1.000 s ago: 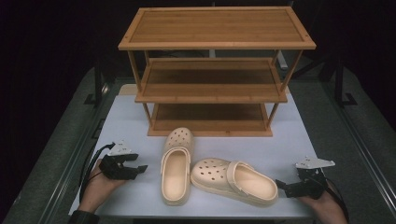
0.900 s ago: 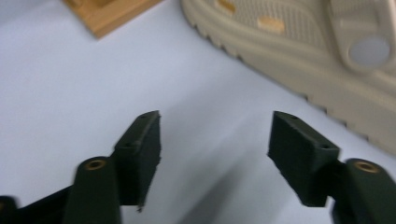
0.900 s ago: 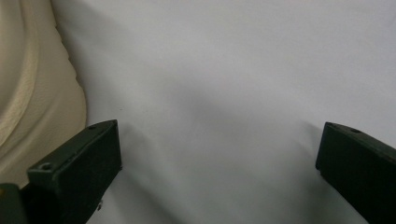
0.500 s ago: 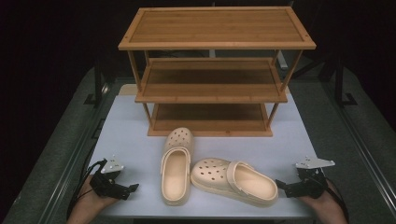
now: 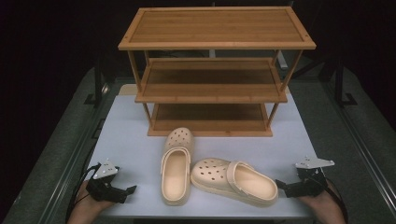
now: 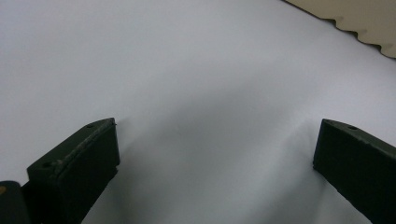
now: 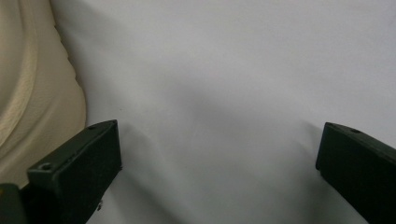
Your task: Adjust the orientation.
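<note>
High view: a white counter (image 5: 130, 140) carrying a three-tier wooden shoe rack (image 5: 212, 74) at the far middle, all tiers bare. Just near of the rack's bottom tier, two beige clogs: the left clog (image 5: 175, 165) lying lengthwise, toe toward the rack, opening up; the right clog (image 5: 233, 179) lying crosswise, perforated toe pointing left and touching or almost touching the left clog's side, heel toward the right. Left gripper (image 5: 127, 190) low at the counter's near left corner, held in a hand (image 5: 86, 210) entering from the bottom edge, jaws pointing right toward the left clog but well apart from it. Right gripper (image 5: 281, 185) at the near right, held in a hand (image 5: 322, 207), jaws pointing left, tips just beside the right clog's heel, contact not clear. Left gripper view: two black jaws spread wide, having just been opening, with bare white counter (image 6: 187, 84) between them; a scalloped beige edge of the left clog (image 6: 369, 23) in the far right corner, apart from the jaws. Right gripper view: jaws spread wide over white counter (image 7: 224, 70), nothing between them; beige side of the right clog (image 7: 32, 88) along the left, close beside the left-hand jaw, touching or not cannot be told.
</note>
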A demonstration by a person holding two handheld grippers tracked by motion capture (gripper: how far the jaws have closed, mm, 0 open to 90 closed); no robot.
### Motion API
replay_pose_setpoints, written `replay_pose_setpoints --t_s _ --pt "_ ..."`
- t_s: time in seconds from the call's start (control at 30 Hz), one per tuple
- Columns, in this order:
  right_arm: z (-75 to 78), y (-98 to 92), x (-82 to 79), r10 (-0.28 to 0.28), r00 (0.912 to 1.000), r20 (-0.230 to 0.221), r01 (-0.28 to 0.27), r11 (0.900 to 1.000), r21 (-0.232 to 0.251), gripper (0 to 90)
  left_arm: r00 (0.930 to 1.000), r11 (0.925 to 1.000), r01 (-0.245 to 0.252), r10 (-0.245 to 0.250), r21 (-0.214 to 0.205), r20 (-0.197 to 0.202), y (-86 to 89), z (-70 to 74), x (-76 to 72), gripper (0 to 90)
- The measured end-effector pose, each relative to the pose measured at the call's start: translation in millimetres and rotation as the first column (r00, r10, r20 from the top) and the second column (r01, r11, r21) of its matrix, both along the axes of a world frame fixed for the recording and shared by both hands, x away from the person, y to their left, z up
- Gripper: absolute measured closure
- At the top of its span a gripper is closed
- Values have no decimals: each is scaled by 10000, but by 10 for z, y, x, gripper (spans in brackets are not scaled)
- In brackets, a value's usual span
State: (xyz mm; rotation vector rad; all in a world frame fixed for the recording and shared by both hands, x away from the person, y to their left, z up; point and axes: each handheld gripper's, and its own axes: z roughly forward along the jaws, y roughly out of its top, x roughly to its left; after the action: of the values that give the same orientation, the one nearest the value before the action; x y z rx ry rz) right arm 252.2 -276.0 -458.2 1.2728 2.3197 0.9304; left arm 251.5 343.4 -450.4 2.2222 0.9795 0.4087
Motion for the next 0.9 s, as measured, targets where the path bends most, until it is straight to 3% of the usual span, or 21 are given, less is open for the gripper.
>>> replay_pose_setpoints --t_s 0.17,0.43,0.53,0.67,0.9 --pt "12 -6 6 32 10000 -83 -31 10000 20 5 10000 10000 -7 8 -14 9 1 -1 -1 0" --pt "132 -56 15 138 9998 -136 -134 9994 334 172 10000 10000 -24 24 -36 5 1 -4 -2 0" --pt "194 -59 11 196 9997 -114 -188 9976 666 252 10000 10000 -24 24 -40 5 1 -4 -1 0" --pt "293 -55 5 459 9989 59 -463 9924 1143 322 10000 10000 -23 23 -39 3 1 -4 0 0" --pt "394 0 19 1113 9931 369 -1160 9790 1676 367 10000 10000 -37 37 -69 3 0 -6 1 0"
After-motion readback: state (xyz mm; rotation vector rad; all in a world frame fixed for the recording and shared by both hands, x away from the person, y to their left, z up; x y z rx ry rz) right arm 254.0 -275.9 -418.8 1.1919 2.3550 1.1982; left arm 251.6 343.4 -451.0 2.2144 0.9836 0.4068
